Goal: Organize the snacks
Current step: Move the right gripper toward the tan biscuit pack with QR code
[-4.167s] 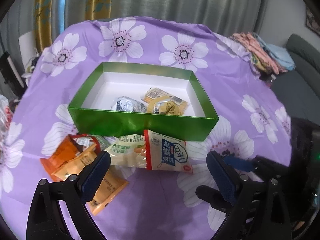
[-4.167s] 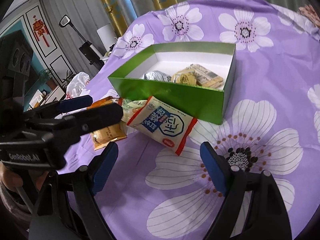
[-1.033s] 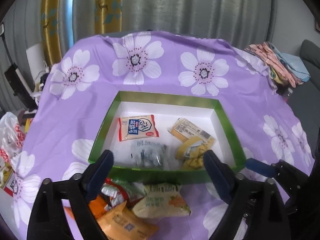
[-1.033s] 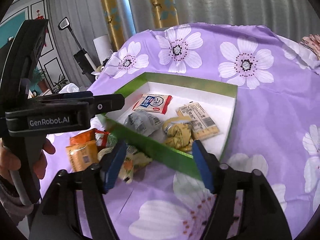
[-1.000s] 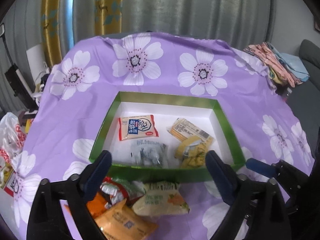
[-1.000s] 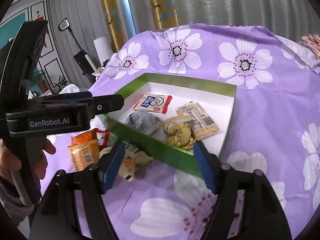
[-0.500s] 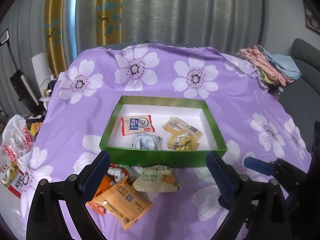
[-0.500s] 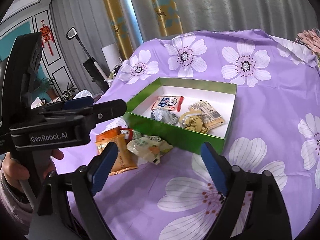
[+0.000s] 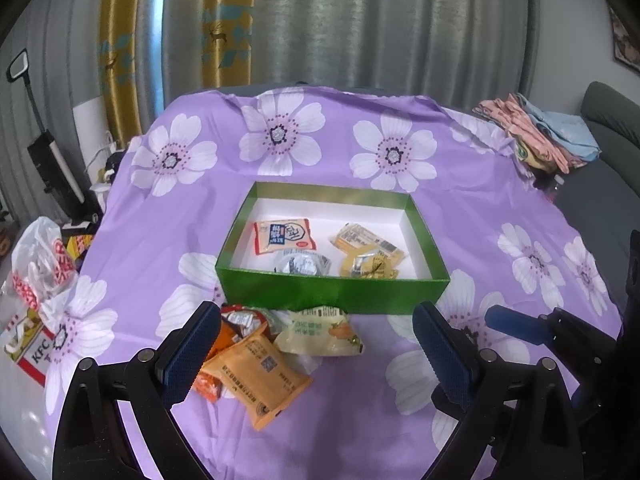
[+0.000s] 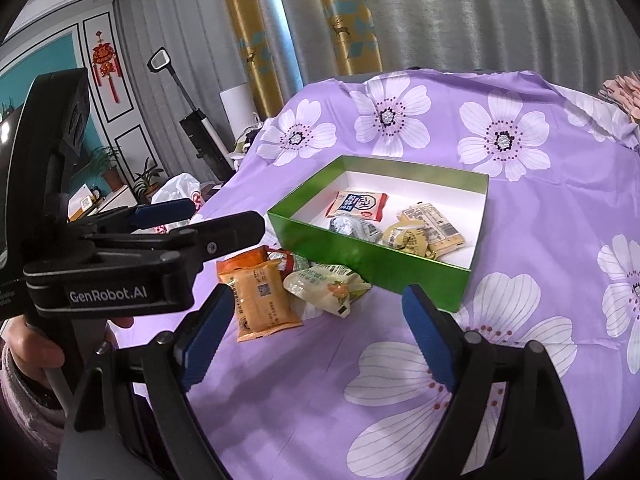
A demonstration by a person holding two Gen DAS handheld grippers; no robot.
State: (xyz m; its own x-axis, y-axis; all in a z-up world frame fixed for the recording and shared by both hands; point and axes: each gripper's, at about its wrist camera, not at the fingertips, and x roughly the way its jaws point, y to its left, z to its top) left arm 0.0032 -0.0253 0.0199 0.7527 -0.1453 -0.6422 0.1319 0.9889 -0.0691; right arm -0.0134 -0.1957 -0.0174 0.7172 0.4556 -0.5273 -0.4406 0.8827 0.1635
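Observation:
A green box [image 9: 332, 295] [image 10: 360, 256] sits mid-table and holds a red-white packet [image 9: 285, 235] [image 10: 357, 204], a silver packet [image 9: 302, 263], and yellow packets [image 9: 368, 254] [image 10: 424, 232]. In front of it lie an orange packet [image 9: 260, 372] [image 10: 262, 300], a pale green packet [image 9: 320, 332] [image 10: 326, 286] and a red packet [image 9: 240, 316]. My left gripper [image 9: 316, 356] is open and empty, raised back from the loose packets. My right gripper [image 10: 316, 332] is open and empty, also near the table's front. The left gripper also shows in the right wrist view [image 10: 192, 220].
A purple flowered cloth [image 9: 500, 208] covers the table. A plastic bag and KFC box [image 9: 32, 300] lie off the left edge. Folded clothes [image 9: 536, 136] lie at the far right corner. A grey sofa [image 9: 600, 184] stands to the right. Curtains hang behind.
The red-white packet, earlier on the cloth in front of the box, now lies inside it. Both grippers have pulled back and up from the box over the last second.

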